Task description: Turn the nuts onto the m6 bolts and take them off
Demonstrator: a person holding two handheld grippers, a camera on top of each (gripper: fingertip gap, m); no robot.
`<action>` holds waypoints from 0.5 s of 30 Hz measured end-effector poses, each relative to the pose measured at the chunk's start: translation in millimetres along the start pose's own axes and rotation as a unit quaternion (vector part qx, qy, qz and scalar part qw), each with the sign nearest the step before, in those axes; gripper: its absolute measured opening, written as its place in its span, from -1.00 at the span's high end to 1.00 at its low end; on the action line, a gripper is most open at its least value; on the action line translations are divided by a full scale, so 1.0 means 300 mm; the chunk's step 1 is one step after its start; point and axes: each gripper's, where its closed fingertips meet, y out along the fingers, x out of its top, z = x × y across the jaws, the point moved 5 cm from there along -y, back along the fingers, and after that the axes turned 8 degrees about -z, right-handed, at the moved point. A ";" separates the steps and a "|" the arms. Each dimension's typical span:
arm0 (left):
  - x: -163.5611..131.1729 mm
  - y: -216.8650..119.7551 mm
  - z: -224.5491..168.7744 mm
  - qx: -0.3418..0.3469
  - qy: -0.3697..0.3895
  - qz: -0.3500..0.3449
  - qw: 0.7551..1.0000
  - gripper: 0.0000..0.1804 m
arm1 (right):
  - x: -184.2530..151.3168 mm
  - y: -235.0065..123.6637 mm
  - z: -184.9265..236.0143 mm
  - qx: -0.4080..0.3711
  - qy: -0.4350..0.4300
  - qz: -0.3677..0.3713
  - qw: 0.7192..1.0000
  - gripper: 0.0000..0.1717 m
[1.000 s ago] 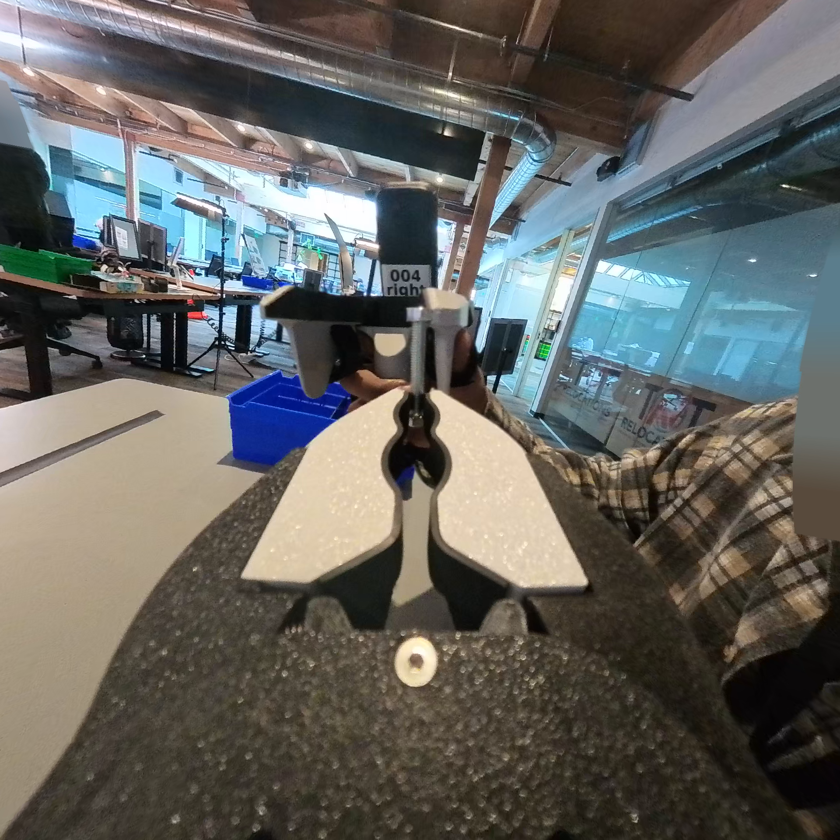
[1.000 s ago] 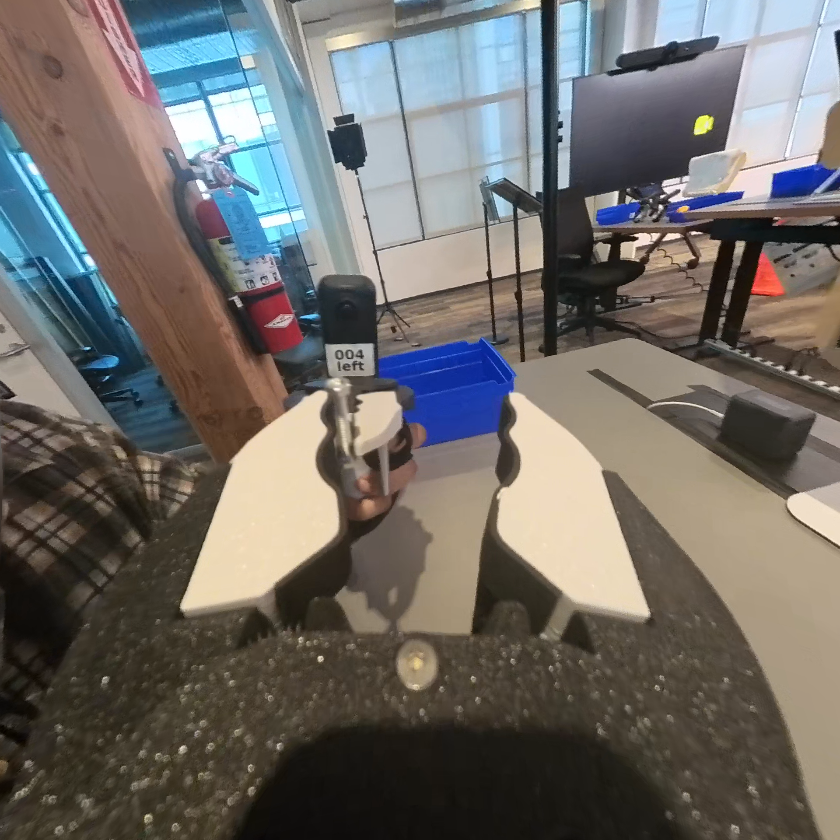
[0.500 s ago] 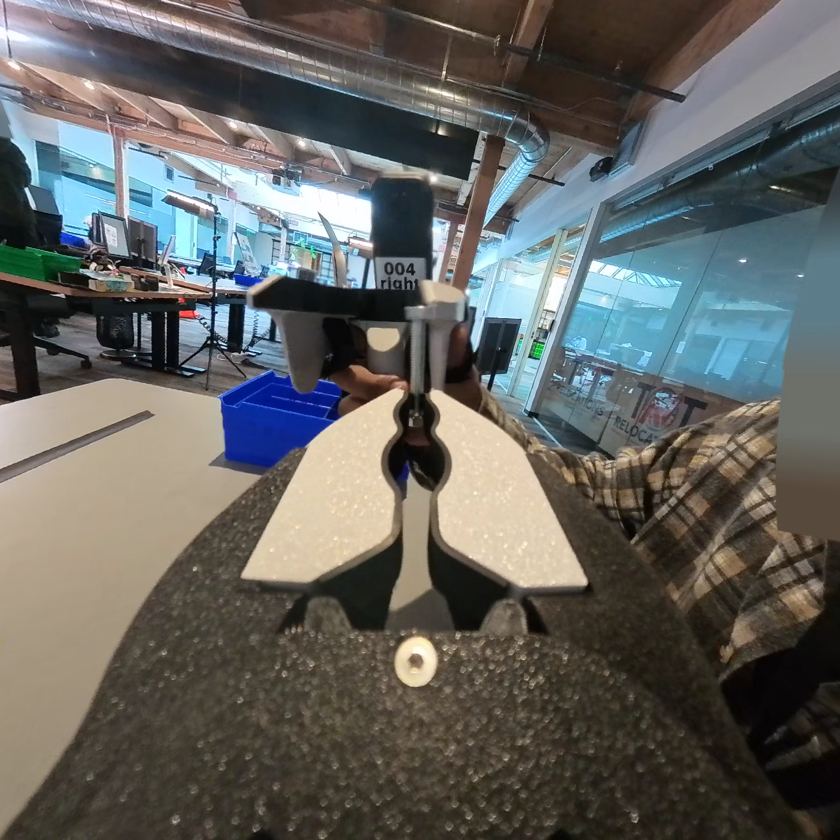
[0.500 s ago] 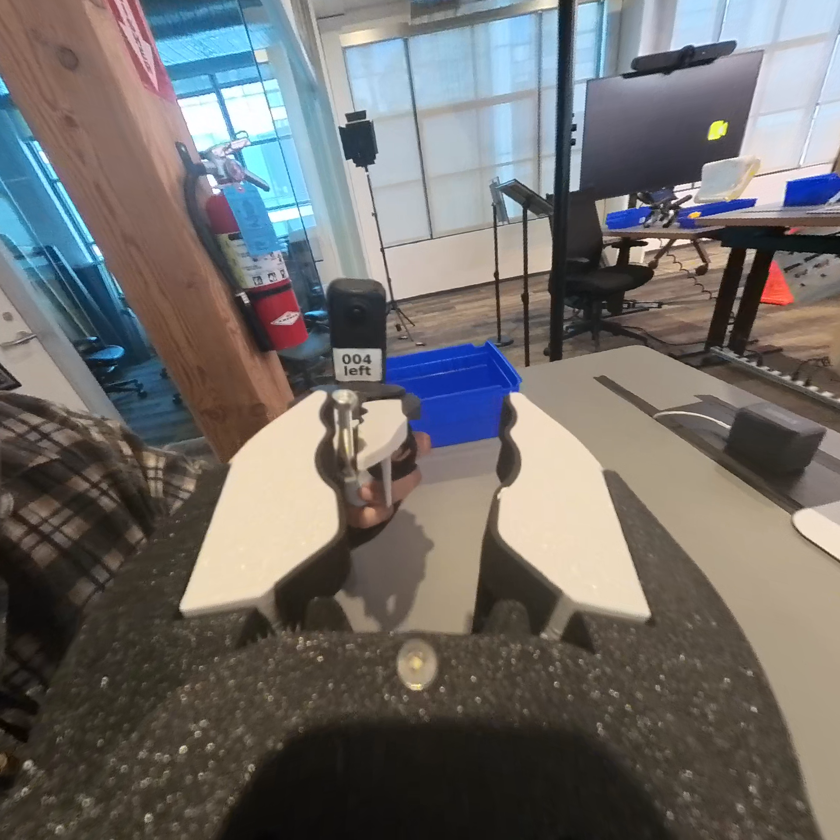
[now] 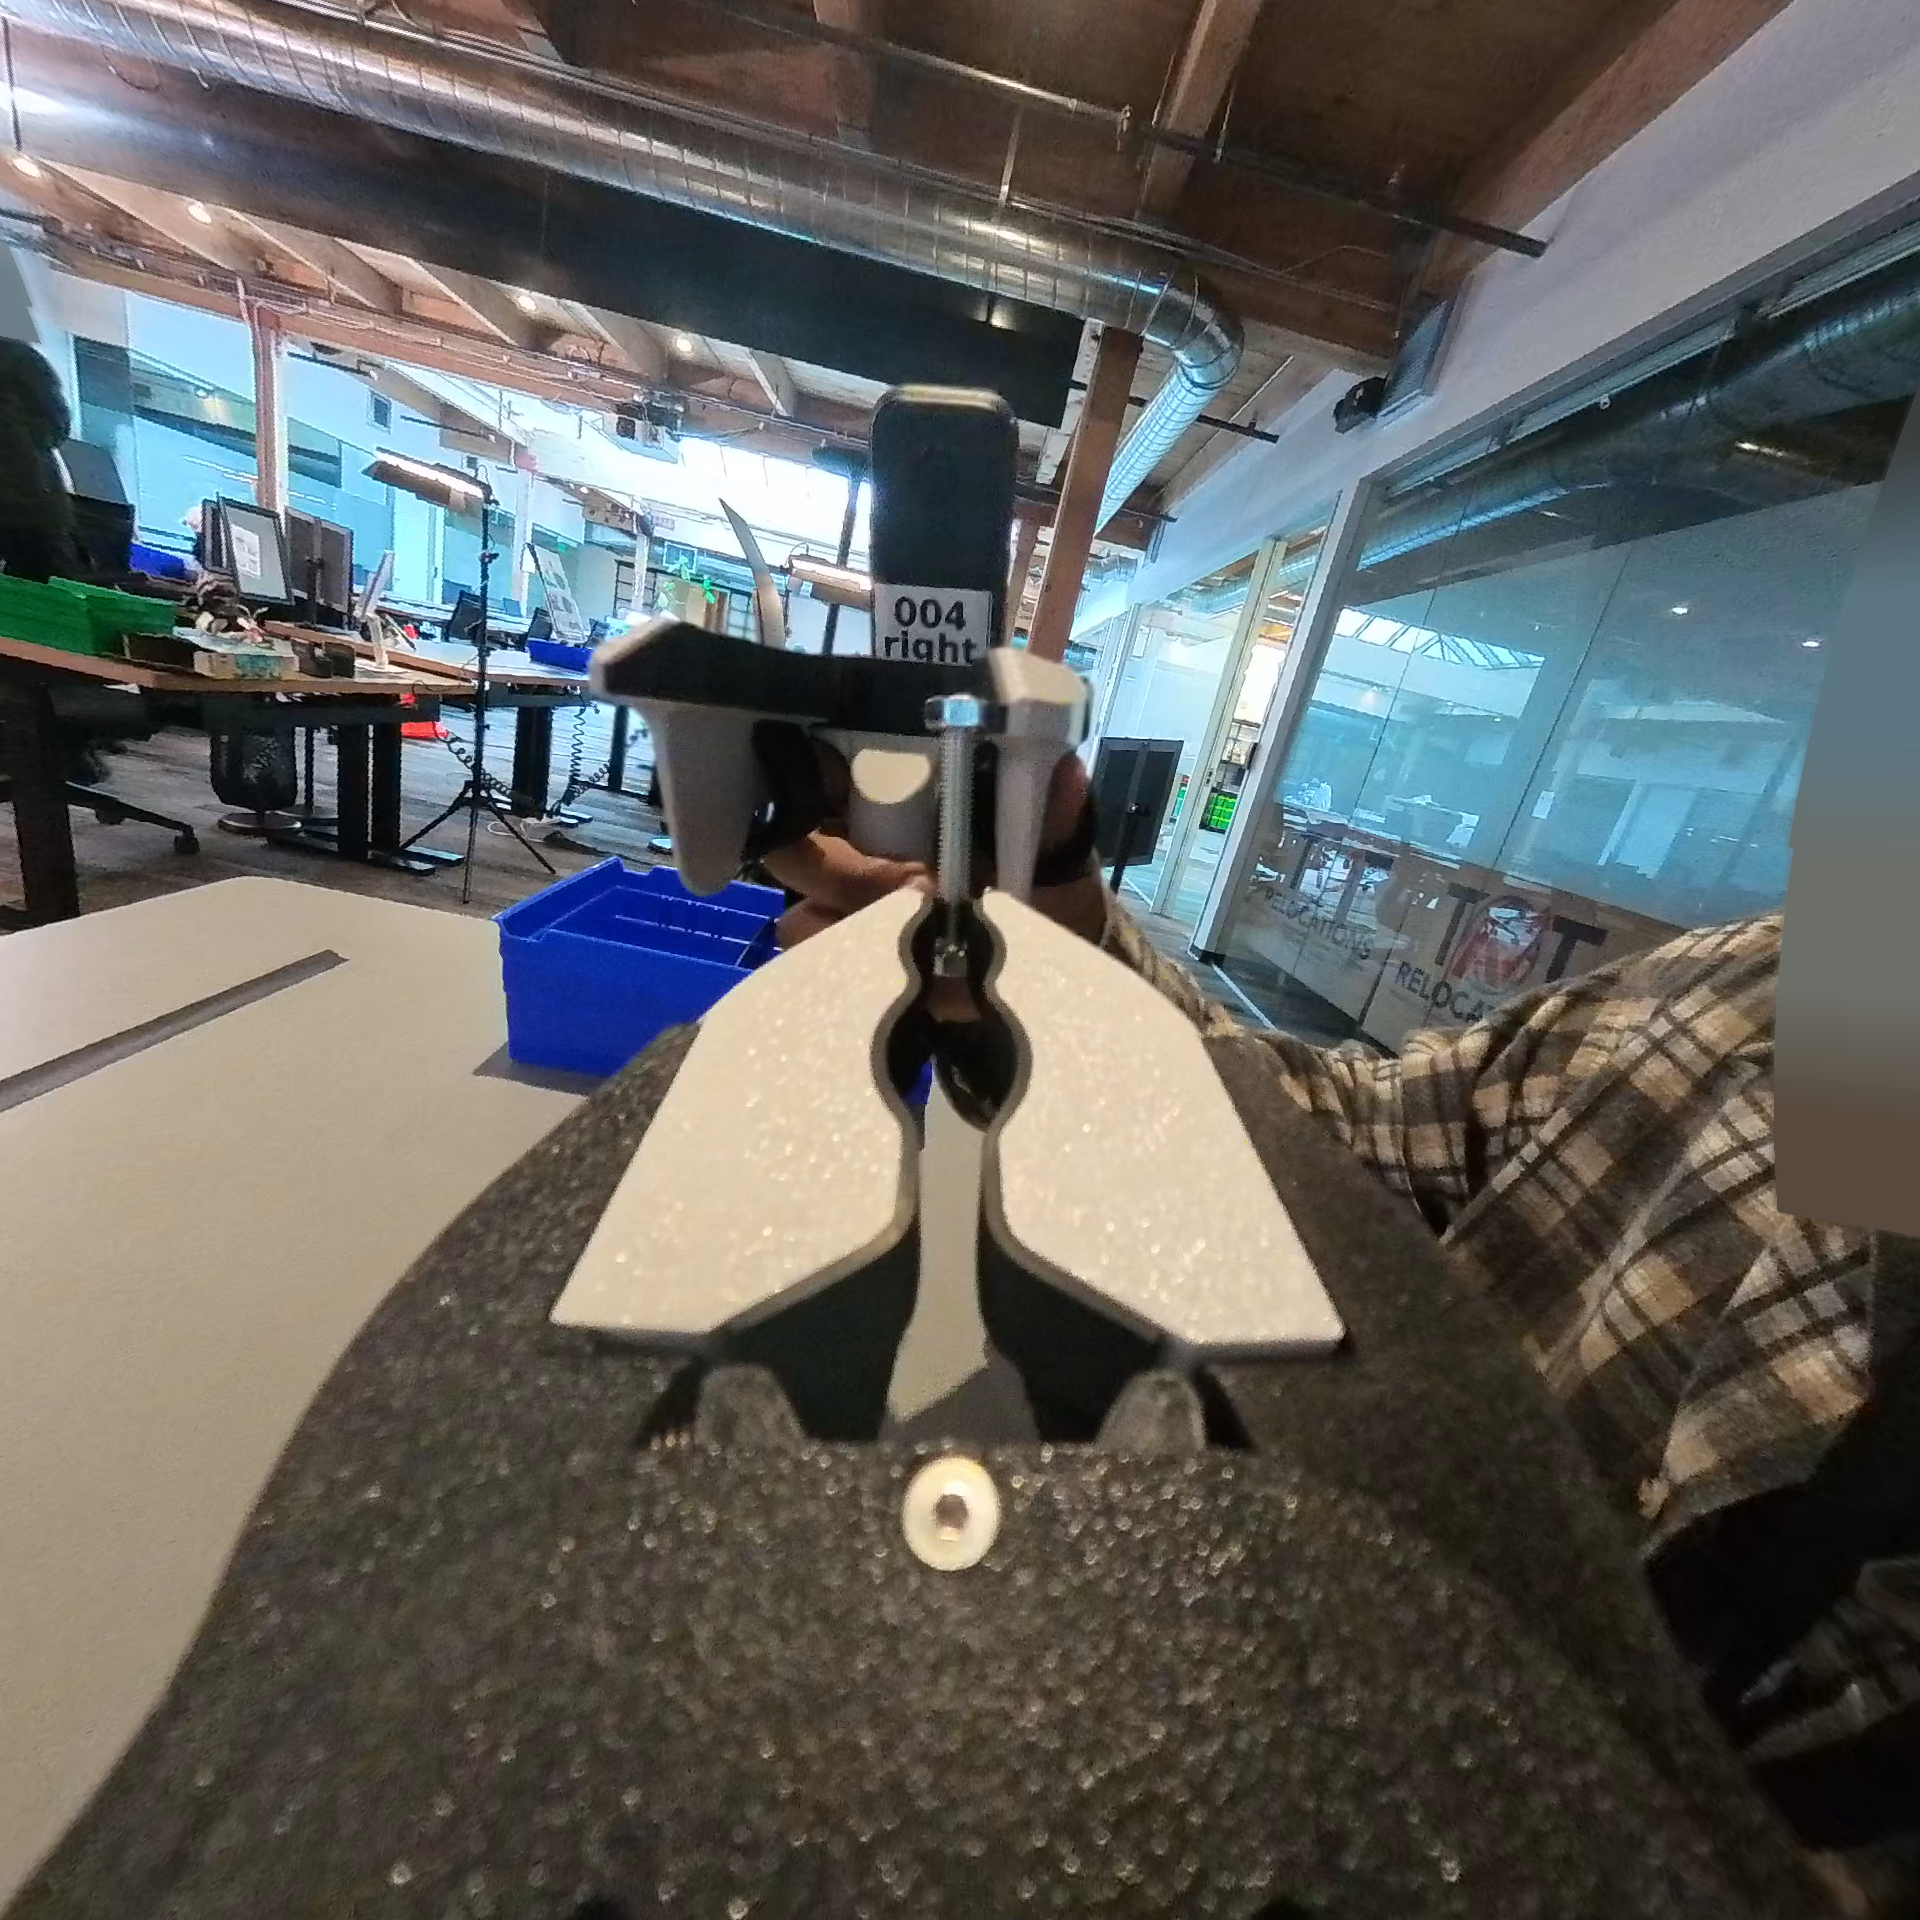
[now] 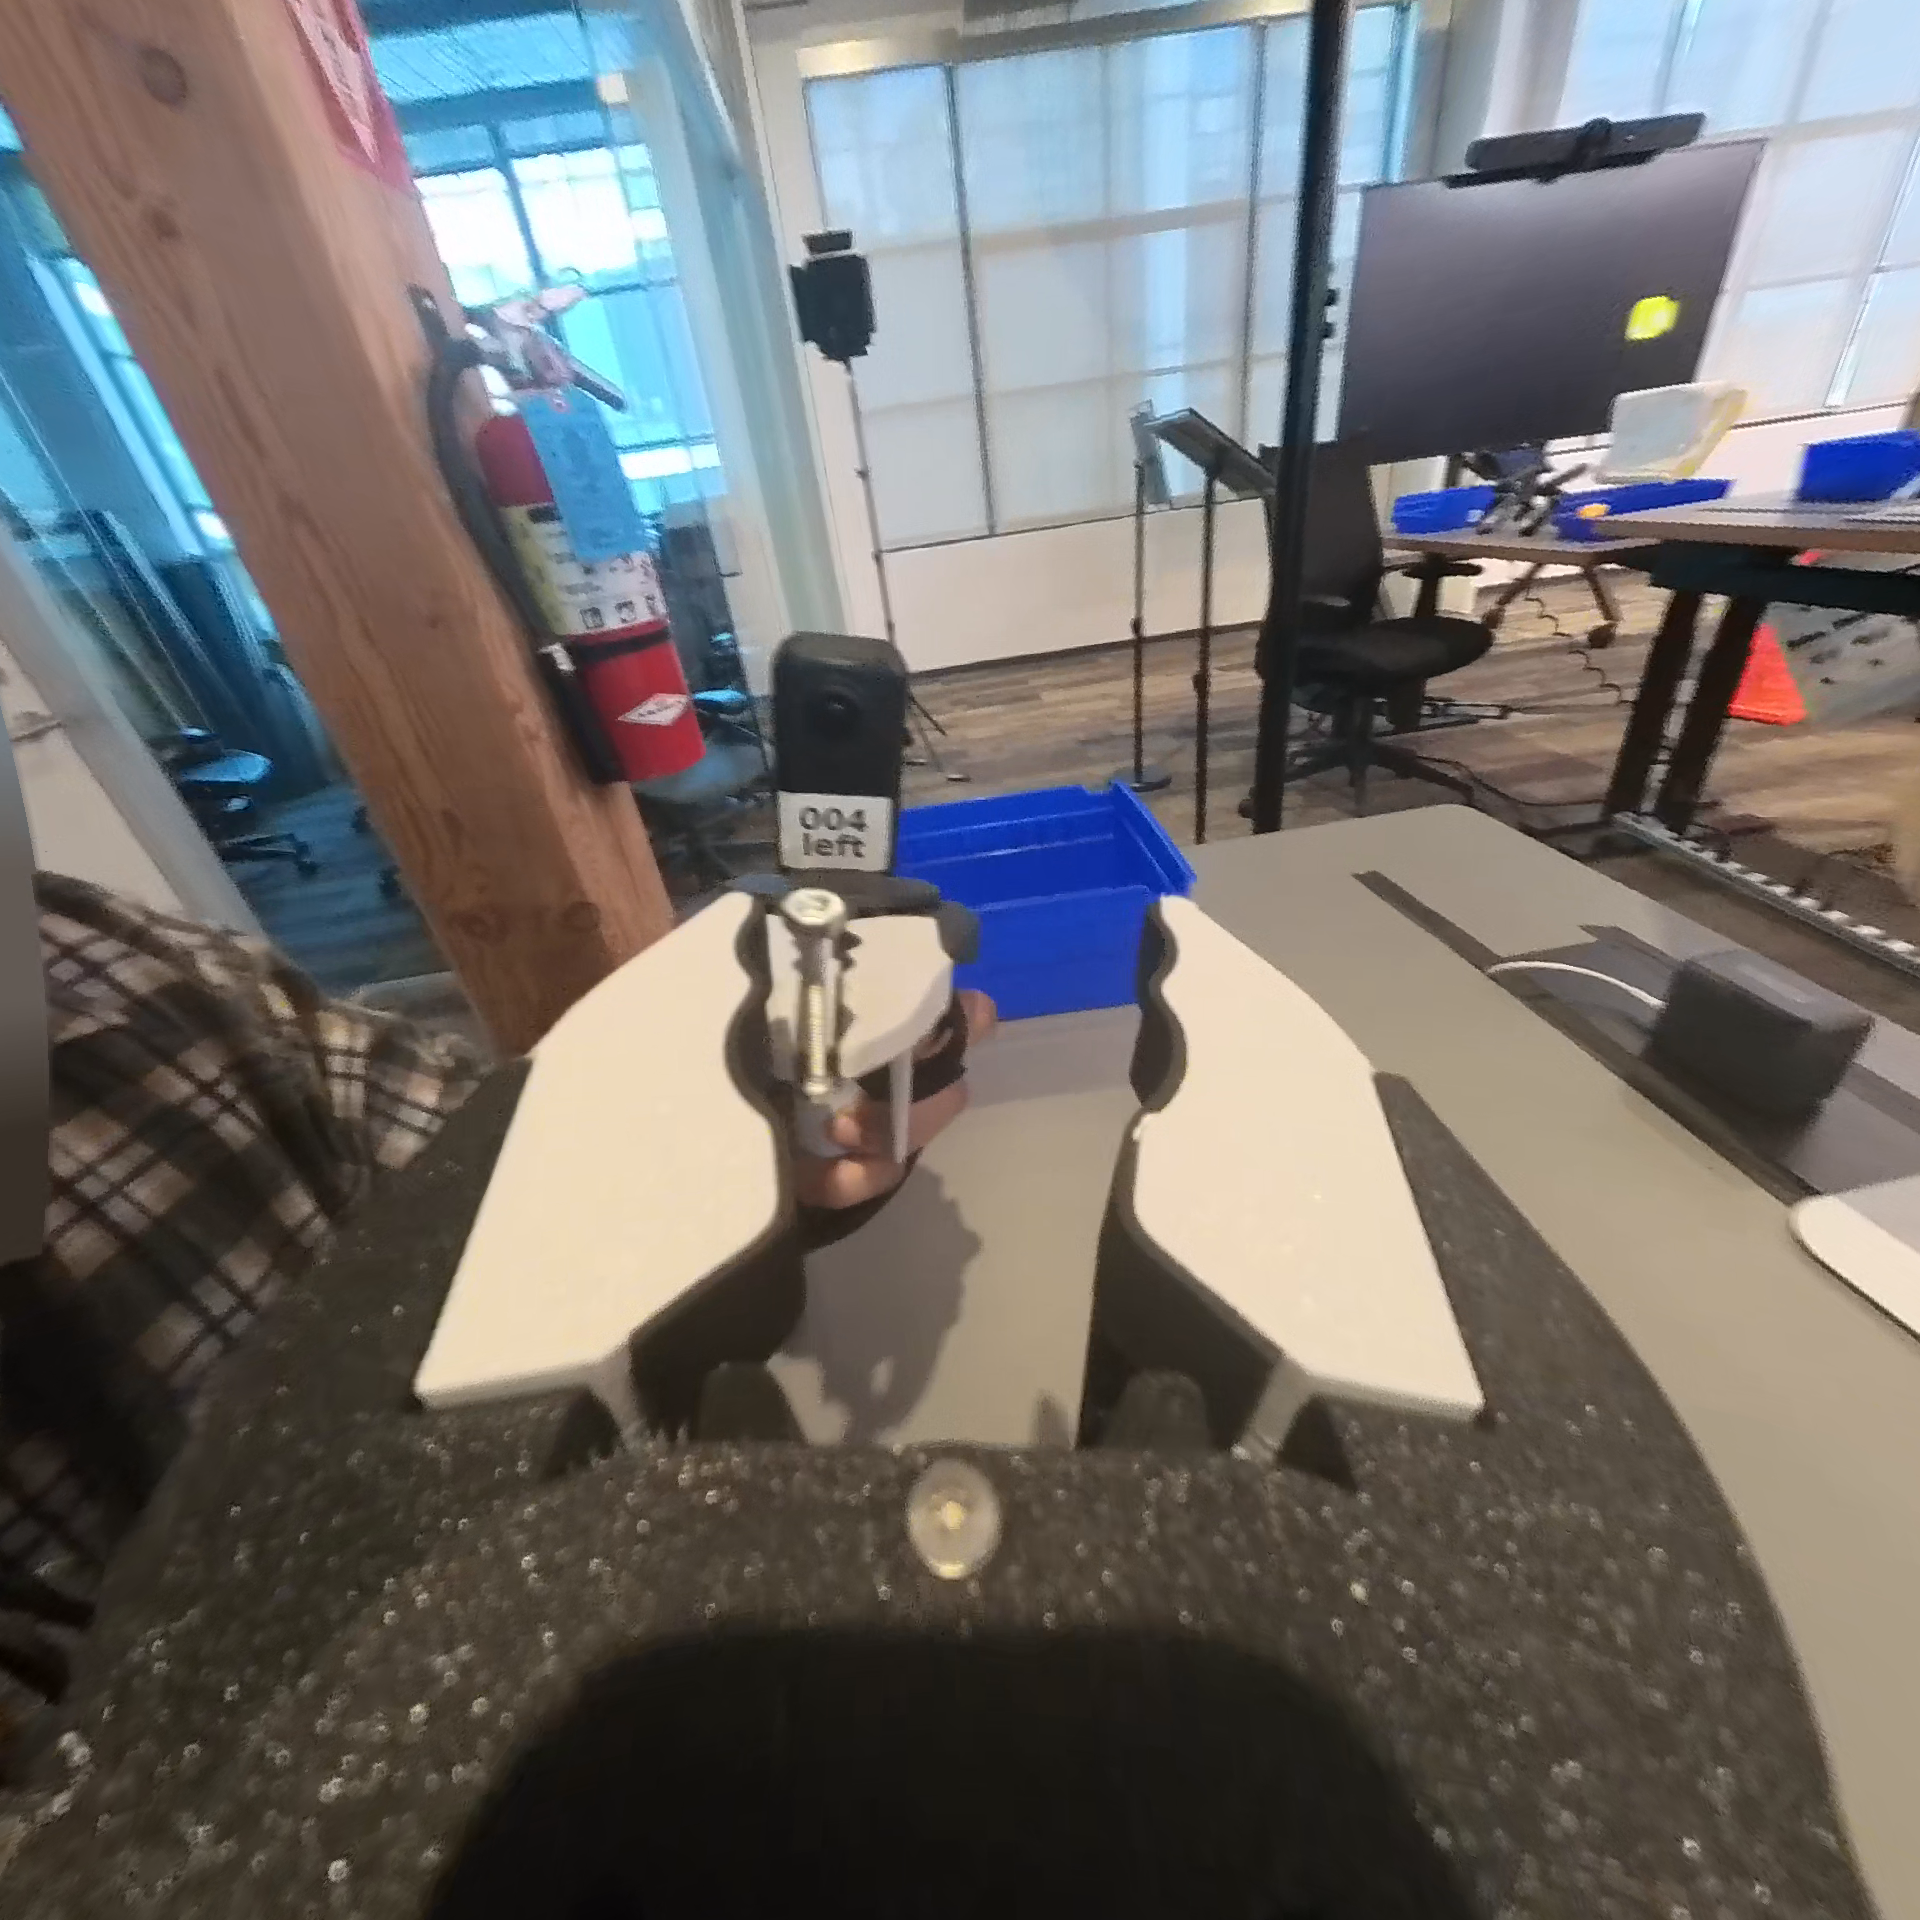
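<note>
My left gripper (image 5: 951, 912) is shut on the lower end of a silver bolt (image 5: 954, 810) and holds it upright above the grey table (image 5: 208, 1143). The bolt's hex head (image 5: 961, 712) is at the top. A small nut-like piece (image 5: 950, 961) sits on its lower end, in the notch between my fingers. My right gripper (image 6: 948, 920) is open wide and holds nothing. It faces the left gripper (image 6: 831, 1101), and the bolt (image 6: 816, 997) stands just inside its left finger (image 6: 623, 1091). I cannot tell whether they touch. In the left wrist view the right gripper (image 5: 862, 878) shows beyond the bolt.
A blue bin (image 5: 623, 966) stands on the table behind the grippers and also shows in the right wrist view (image 6: 1049, 914). A black box (image 6: 1756, 1039) and a white object (image 6: 1870, 1247) lie at the right. A person's plaid sleeve (image 5: 1558, 1143) is close by.
The left gripper stays shut on the bolt and the right gripper stays open. The right wrist view has shifted a little and now shows the bolt's head more from above.
</note>
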 end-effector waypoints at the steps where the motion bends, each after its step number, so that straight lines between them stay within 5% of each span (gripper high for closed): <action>1: 0.000 0.000 -0.001 0.000 0.001 0.000 1.000 0.95 | -0.001 -0.005 -0.006 -0.004 -0.002 0.000 1.000 0.22; 7: -0.001 -0.004 0.004 0.003 0.001 0.001 1.000 0.95 | 0.000 -0.009 0.021 0.004 0.002 -0.006 1.000 0.30; 13: -0.006 0.000 0.003 0.003 0.000 0.001 1.000 0.95 | -0.007 0.019 0.067 0.062 0.004 0.004 0.998 0.88; 15: -0.002 -0.004 0.003 0.004 0.000 -0.001 1.000 0.95 | -0.004 0.020 0.066 0.068 0.011 0.004 0.998 0.88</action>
